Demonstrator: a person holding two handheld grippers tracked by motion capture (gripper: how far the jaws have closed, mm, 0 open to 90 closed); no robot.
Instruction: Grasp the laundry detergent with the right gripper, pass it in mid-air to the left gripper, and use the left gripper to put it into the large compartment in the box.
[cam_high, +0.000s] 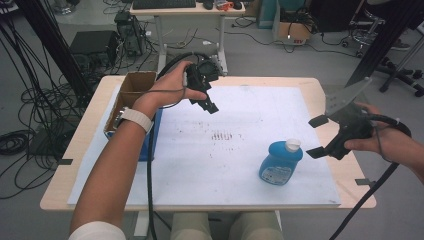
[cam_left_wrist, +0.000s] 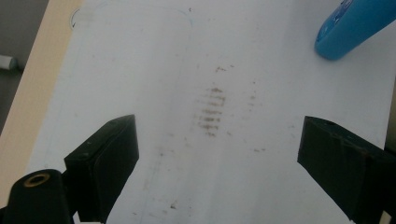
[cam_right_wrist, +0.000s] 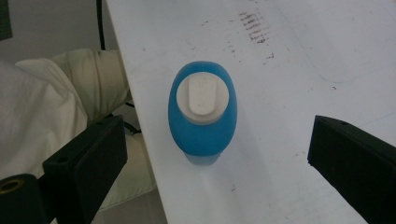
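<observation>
The blue bottle stands upright at lower centre-right, just left of the wide-open, empty right hand-held gripper, nearer than the left one.

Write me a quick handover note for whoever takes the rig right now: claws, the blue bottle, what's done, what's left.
Left claw: open, nothing in it, held above the far left of the white board, near the cardboard box.
Right claw: open, nothing in it, at the board's right edge, aimed at the blue bottle; it is not touching it.
Blue bottle: upright near the board's front right, white cap closed.
Done: nothing is gripped yet.
Left: probably close the right claw on the bottle and move it; where it goes cannot be told.
</observation>
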